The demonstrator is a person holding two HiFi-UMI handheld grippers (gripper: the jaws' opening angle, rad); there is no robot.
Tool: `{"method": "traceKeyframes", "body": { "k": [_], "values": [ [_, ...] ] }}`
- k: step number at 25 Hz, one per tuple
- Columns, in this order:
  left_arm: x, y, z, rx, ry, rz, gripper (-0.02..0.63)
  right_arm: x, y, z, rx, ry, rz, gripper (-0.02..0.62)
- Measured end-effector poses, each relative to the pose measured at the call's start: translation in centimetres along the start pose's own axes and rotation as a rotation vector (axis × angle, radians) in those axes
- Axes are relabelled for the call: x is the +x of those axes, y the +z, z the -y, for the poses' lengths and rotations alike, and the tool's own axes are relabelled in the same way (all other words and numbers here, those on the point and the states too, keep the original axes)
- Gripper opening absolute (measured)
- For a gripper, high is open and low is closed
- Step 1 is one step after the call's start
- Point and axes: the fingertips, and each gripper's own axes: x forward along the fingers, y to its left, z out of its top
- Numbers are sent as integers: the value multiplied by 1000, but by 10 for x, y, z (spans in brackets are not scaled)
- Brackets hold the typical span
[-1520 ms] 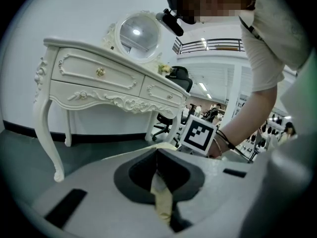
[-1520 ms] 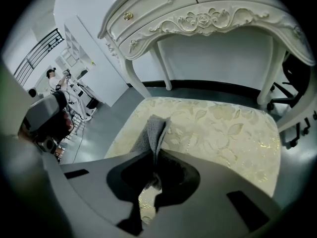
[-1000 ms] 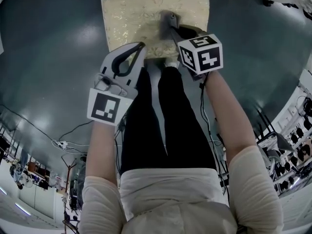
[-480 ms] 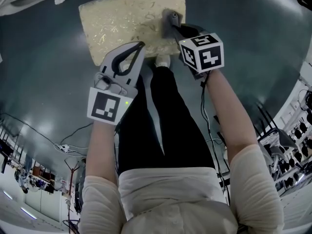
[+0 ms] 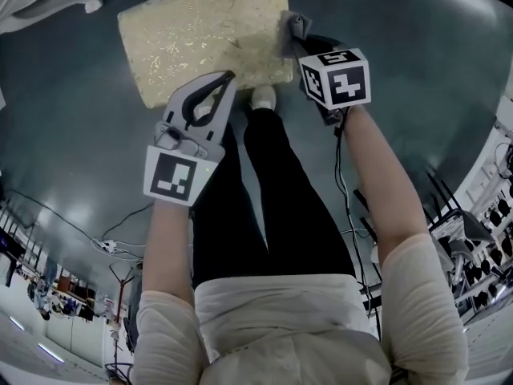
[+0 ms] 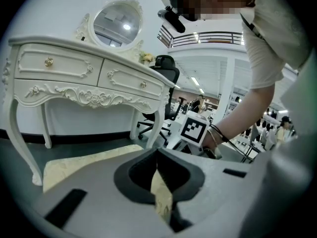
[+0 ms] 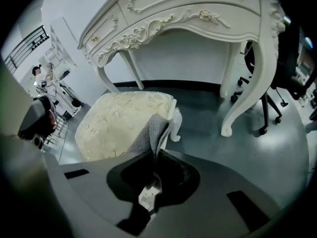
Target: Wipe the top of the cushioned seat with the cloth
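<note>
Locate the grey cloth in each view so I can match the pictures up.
Head view: the cloth is top, right of centre, at the right edge of the cushioned seat, pinched in the right gripper.
Left gripper view: cloth not made out; only the right gripper's marker cube shows.
Right gripper view: centre, rising from the shut jaws.
Shared landmark: the cushioned seat, in all three.

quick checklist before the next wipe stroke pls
1. Cloth clamped in right tool: ok.
2. Cloth over the cushioned seat top: not ok, it sits at the seat's right edge.
3. Cloth pressing on the fabric: cannot tell.
4. Left tool shut, empty and apart from the cloth: ok.
5. Seat top free of other things: ok.
</note>
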Motion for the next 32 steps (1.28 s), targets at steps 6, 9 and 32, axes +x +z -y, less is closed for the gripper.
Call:
{"method": "traceKeyframes", "body": {
  "k": [6,9,32],
  "values": [
    [-9,-4,8,-18,-13,24,3,-16,9,4,16,-65,38,26],
    [-21,-9,7,-8,-34,6,3,-26,19,-12,27,-65,76,26],
    [-188,-66,-89,-21,91,-5,3,55,19,-295,-55,244,35,26]
  ]
}}
